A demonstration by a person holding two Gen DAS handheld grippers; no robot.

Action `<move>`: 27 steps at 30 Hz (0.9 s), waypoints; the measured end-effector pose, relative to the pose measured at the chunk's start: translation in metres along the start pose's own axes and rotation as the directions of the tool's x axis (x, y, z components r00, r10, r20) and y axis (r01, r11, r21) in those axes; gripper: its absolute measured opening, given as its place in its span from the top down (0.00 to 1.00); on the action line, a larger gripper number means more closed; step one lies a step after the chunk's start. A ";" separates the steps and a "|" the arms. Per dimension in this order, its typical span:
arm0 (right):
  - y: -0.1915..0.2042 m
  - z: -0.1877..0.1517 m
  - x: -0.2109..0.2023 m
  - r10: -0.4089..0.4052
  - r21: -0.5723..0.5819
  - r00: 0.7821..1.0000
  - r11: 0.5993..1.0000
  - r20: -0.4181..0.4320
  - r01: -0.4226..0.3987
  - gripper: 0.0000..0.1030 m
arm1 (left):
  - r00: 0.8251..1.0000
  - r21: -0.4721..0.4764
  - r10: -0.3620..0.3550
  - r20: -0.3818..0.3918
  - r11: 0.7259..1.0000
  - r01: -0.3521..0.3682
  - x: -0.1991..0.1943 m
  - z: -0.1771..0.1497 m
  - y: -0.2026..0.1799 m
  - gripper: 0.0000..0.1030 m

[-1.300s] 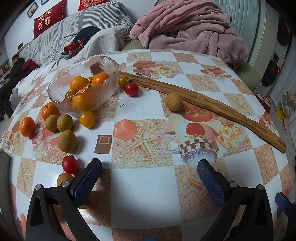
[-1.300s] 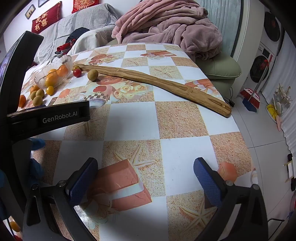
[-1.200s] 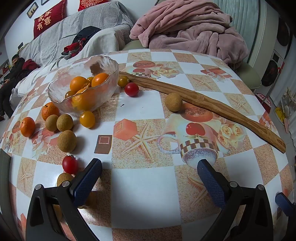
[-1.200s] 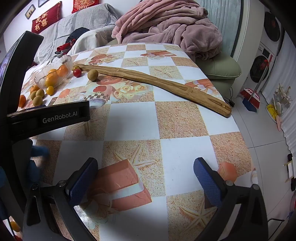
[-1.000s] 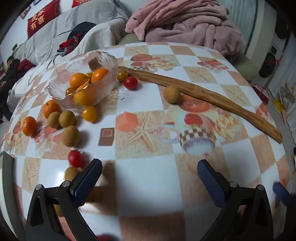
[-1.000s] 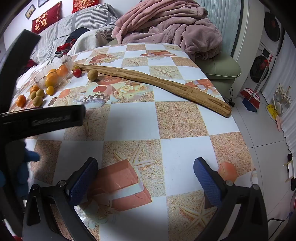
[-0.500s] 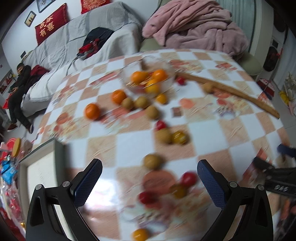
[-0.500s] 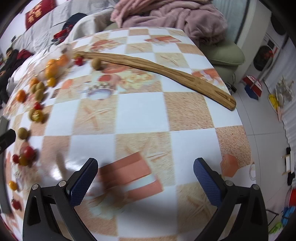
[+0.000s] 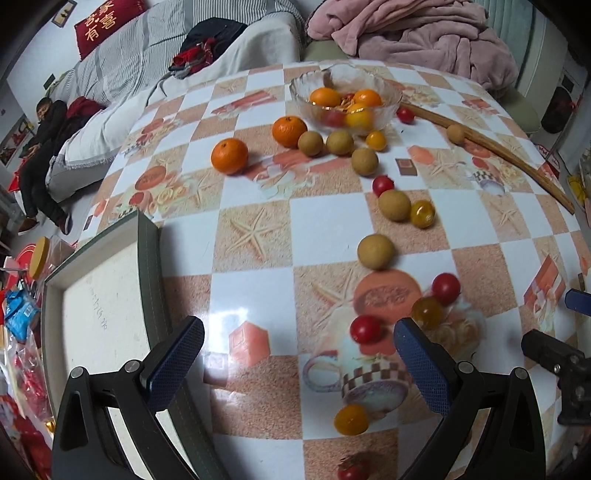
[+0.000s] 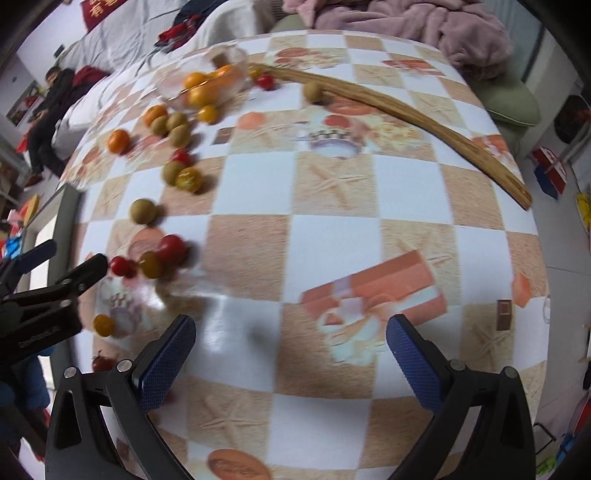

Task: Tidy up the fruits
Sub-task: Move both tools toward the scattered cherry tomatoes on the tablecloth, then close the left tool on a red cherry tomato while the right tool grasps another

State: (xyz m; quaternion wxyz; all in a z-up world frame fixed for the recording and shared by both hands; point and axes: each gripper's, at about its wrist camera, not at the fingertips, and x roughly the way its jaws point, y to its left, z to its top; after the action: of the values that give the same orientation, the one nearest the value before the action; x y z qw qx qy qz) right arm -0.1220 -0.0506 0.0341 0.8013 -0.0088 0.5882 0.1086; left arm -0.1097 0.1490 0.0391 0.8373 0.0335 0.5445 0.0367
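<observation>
Down the left edge of the left wrist view a flat tray (image 9: 99, 295) with a dark rim lies at the table's side. Just right of it, at the bottom, the left gripper (image 9: 298, 350) hangs over the table (image 9: 255, 206) with its blue pads spread wide and nothing between them.

Going right across the middle of that frame, the fruit lies loose in a ragged line. Two oranges (image 9: 229, 156) sit in the upper centre, with brown longans (image 9: 376, 251) and red and yellow cherry tomatoes (image 9: 446, 288) trailing down towards the lower right. At top centre the glass bowl (image 9: 306, 92) already holds a few oranges and tomatoes. A long wooden stick (image 9: 509, 157) runs along the upper right, one longan touching it.

I'd expect everything here to be light and inclined to roll. The tomatoes look thin-skinned and smooth, so a gentle squeeze across the widest part seems best; too hard and they would likely split or pop out sideways. The longans look firmer and rougher, so easier to hold. The oranges are the widest, and the pads should close square across the middle. The bowl is glass, so fruit is better lowered in than dropped.

In the right wrist view the right gripper (image 10: 290, 349) is likewise spread and empty, low in the frame over bare tablecloth, with the fruit away at upper left.

As for writing, a red cushion (image 9: 107, 20) at the upper left of the left view carries gold Chinese characters that look like 吉祥有喜. The black left tool shows lettering at the left edge of the right view, too blurred to read.
</observation>
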 end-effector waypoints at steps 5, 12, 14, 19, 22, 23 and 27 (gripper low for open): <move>0.020 -0.006 -0.002 0.002 -0.047 1.000 0.999 -0.014 -0.003 0.00 | 1.000 -0.004 -0.008 -0.027 1.000 0.008 0.004 -0.004 0.004 0.00; 0.030 -0.012 -0.002 0.019 -0.050 0.999 0.999 -0.032 -0.020 0.00 | 0.999 -0.007 -0.012 -0.044 1.000 0.012 0.008 -0.003 0.006 0.00; 0.031 -0.013 -0.002 0.019 -0.050 0.999 0.999 -0.032 -0.021 0.00 | 0.999 -0.002 -0.012 -0.046 1.000 0.011 0.009 -0.002 0.006 0.00; 0.035 -0.017 -0.003 0.018 -0.047 0.999 0.999 -0.033 -0.020 0.00 | 0.999 0.008 -0.015 -0.047 1.000 0.016 0.011 -0.001 0.007 0.00; 0.036 -0.019 -0.003 0.019 -0.036 0.999 0.999 -0.035 -0.020 0.00 | 0.999 0.017 -0.017 -0.049 1.000 0.018 0.012 -0.001 0.006 0.00; 0.036 -0.020 -0.003 0.020 -0.034 0.999 0.999 -0.040 -0.022 0.00 | 0.999 0.020 -0.017 -0.049 1.000 0.018 0.012 -0.001 0.006 0.00; 0.037 -0.024 -0.004 0.019 -0.024 0.999 1.000 -0.043 -0.020 0.00 | 0.998 0.033 -0.021 -0.052 0.999 0.023 0.012 -0.004 0.006 0.00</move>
State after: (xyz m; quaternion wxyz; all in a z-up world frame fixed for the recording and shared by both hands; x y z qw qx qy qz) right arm -0.1529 -0.0181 0.0344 0.7874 -0.0153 0.6037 0.1233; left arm -0.1081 0.1559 0.0268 0.8227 0.0408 0.5667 0.0192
